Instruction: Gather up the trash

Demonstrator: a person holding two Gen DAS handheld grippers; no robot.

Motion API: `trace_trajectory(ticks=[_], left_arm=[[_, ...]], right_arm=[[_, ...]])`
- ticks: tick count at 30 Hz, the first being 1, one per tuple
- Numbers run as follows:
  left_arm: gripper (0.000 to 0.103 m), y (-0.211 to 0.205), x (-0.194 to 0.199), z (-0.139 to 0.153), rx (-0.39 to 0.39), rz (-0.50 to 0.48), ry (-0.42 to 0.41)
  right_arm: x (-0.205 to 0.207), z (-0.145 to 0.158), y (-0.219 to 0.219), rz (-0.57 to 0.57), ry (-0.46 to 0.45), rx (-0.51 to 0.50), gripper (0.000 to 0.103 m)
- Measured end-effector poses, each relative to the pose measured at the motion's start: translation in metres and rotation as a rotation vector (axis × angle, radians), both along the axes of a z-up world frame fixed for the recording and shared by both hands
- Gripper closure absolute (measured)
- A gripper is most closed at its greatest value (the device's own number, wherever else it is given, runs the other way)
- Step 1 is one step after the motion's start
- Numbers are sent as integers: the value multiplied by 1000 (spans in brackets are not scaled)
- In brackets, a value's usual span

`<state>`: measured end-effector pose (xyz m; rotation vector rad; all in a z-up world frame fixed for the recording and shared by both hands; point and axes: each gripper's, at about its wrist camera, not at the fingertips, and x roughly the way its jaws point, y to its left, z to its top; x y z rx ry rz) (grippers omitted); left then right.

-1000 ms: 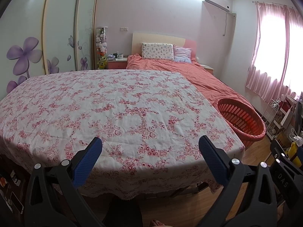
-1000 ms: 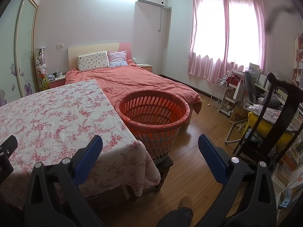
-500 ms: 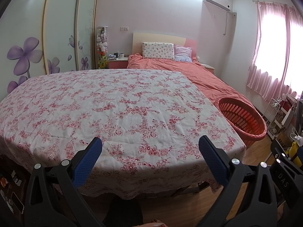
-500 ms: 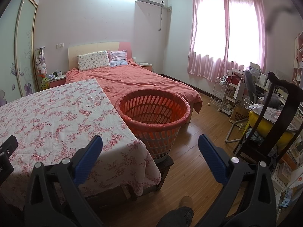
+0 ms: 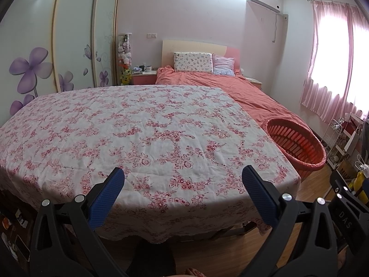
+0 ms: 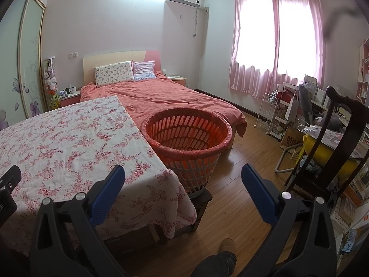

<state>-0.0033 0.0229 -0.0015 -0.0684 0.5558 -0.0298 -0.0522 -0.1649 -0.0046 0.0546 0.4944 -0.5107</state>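
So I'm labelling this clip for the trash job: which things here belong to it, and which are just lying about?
Belongs to the job:
- lined red basket
- floral-cloth table, no trash visible on it
- left hand-held gripper and right hand-held gripper, both open, empty

Just lying about:
- bed
- pillows
- wooden chair
- white wire rack

Black gripper body [image 5: 346, 217], at 4 o'clock: "DAS"
Brown cardboard box [image 6: 291, 138], at 3 o'clock: "MUJ", partly hidden

The left gripper [image 5: 183, 184] has drawn slightly back from the table [image 5: 138, 127].
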Motion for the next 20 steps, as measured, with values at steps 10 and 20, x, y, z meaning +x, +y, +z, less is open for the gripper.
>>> trace_trajectory(ticks=[10, 20], left_arm=[[3, 0, 0, 1, 7, 2, -4], [3, -1, 1, 1, 21, 1, -7]], right_arm=[[-1, 0, 2, 2, 0, 2, 4], [-1, 1, 1, 2, 0, 3, 4]])
